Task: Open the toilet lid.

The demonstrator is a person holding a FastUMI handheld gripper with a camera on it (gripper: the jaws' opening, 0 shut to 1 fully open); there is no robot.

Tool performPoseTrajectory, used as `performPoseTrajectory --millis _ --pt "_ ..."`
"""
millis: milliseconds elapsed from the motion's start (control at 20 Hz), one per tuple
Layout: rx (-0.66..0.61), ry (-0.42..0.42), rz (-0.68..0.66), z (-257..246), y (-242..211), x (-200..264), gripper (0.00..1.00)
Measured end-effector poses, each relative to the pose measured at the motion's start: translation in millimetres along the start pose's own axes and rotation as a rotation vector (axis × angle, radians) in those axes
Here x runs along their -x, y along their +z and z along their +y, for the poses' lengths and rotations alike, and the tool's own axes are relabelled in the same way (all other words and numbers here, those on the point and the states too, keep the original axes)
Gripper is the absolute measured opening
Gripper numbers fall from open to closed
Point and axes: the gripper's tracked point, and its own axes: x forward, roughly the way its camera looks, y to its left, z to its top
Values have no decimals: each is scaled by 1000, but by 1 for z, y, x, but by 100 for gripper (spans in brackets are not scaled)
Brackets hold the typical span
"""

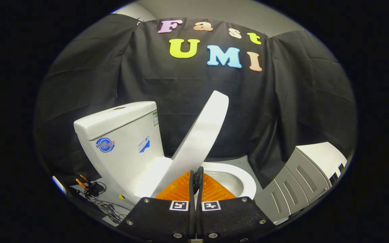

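1. Just ahead of our gripper [196, 184], the toilet lid [199, 135] stands raised at a steep slant, its free end up and leaning away from the tank [120, 135], which sits ahead of the fingers and off to their left
2. We see our two orange fingers [177, 190] pressed close together, with only a thin dark line between their black pads; nothing we can make out sits between them, so we call them closed and holding nothing
3. We find the lid's lower edge running down to a spot just beside the left finger; we cannot tell whether the two touch
4. Beyond the right finger we see the white toilet bowl [240, 180] uncovered, with its rim curving round to the right
5. Farther to the right of the fingers we see a grey and white appliance [302, 175] with slotted panels
6. Low on the left, beside the foot of the tank, we see a tangle of cables [95, 194] on the floor, near some small orange parts
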Motion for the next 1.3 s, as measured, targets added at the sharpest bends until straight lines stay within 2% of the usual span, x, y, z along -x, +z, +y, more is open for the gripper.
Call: performPoseTrajectory --millis 800,1150,1300 --pt "63 13 -59 68 34 -2 0" --pt "101 70 -90 107 46 -6 0" --pt "71 101 -96 120 45 -8 0"
